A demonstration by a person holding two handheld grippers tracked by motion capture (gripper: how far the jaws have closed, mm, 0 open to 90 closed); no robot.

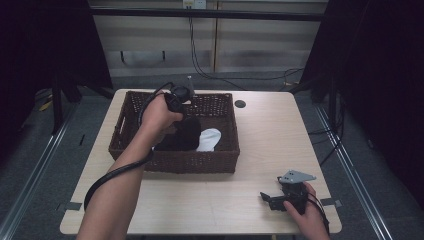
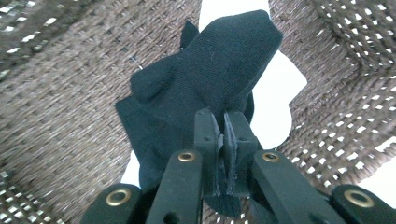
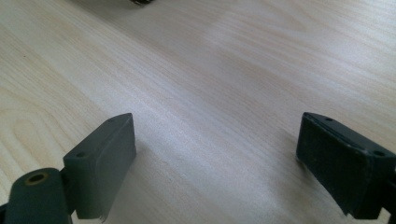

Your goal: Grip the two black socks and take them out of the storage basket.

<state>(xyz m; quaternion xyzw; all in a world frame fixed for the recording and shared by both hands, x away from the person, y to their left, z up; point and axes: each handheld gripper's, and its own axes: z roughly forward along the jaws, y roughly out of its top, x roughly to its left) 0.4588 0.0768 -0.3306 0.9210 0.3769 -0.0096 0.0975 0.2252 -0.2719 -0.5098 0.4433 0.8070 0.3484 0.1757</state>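
Inside the brown wicker basket (image 1: 222,161) my left gripper (image 1: 179,106) is shut on a black sock (image 1: 184,134). In the left gripper view my left gripper (image 2: 223,122) pinches a fold of the black sock (image 2: 210,70), which hangs below the jaws above the basket floor (image 2: 65,107). A white sock (image 1: 209,139) lies in the basket to the right of the black one, and the white sock (image 2: 280,98) shows behind the black cloth. My right gripper (image 1: 266,198) rests on the table near the front right, and my right gripper (image 3: 215,154) is open over bare wood.
The light wooden table (image 1: 270,135) has free room right of the basket and along its front. A small dark round hole (image 1: 240,104) sits at the table's back. Cables hang behind the table, and dark frames stand on both sides.
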